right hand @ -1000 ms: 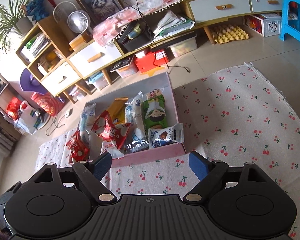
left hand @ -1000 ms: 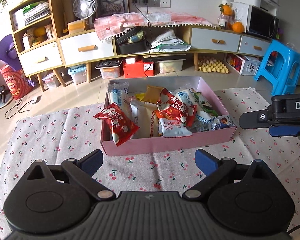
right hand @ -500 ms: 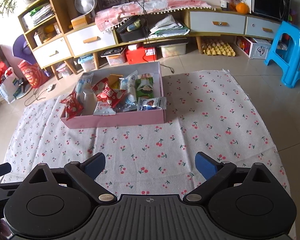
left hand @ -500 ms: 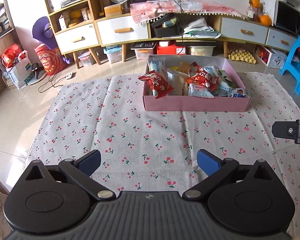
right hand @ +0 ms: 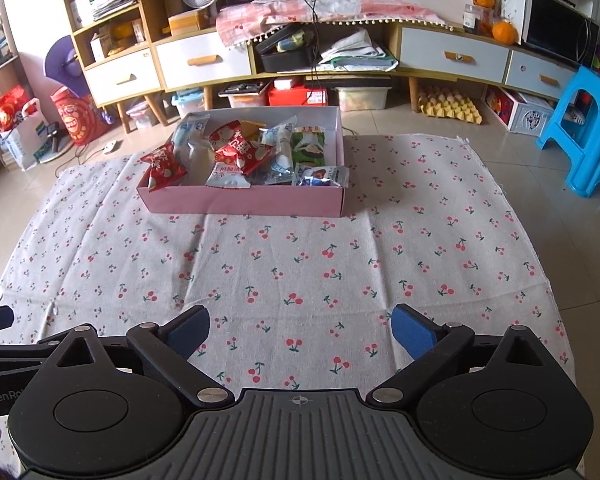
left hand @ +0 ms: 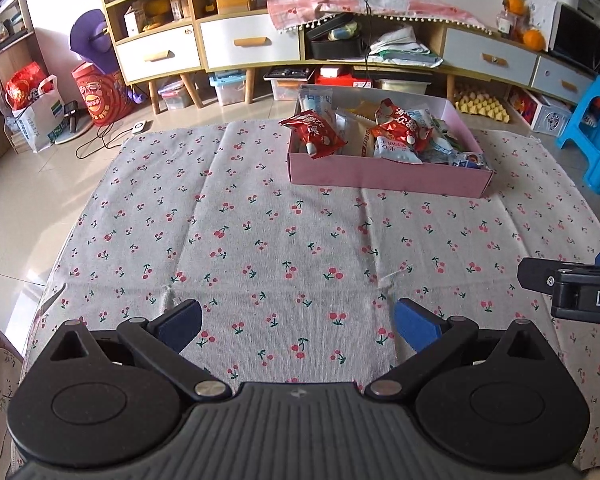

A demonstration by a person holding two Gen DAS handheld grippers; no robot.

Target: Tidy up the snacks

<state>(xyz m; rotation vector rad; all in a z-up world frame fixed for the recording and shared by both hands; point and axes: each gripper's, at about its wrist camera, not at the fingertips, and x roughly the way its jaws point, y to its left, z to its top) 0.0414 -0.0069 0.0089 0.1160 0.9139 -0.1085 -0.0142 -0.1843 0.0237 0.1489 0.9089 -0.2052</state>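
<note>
A pink box [left hand: 388, 174] [right hand: 244, 200] full of snack packets stands on the far part of a cherry-print cloth [left hand: 284, 248] [right hand: 300, 264]. A red packet [left hand: 314, 132] [right hand: 162, 166] leans over its left end, another red one [right hand: 240, 148] lies in the middle, and a green one [right hand: 308, 148] at the right. My left gripper [left hand: 298, 322] hangs open over bare cloth, well short of the box. My right gripper [right hand: 300, 330] is likewise open and holds nothing; its black body [left hand: 572, 288] shows at the right edge of the left wrist view.
Beyond the cloth is tiled floor, then a long low cabinet [right hand: 300, 56] with drawers, bins beneath it and a yellow egg tray [right hand: 448, 106]. A blue plastic stool [right hand: 584, 128] stands at the right. Red bags [left hand: 96, 92] and a cable lie at the left.
Both grippers have drawn back from the box, which was close under them and now sits far up the cloth. The right wrist view has rolled level. Both stay open.
</note>
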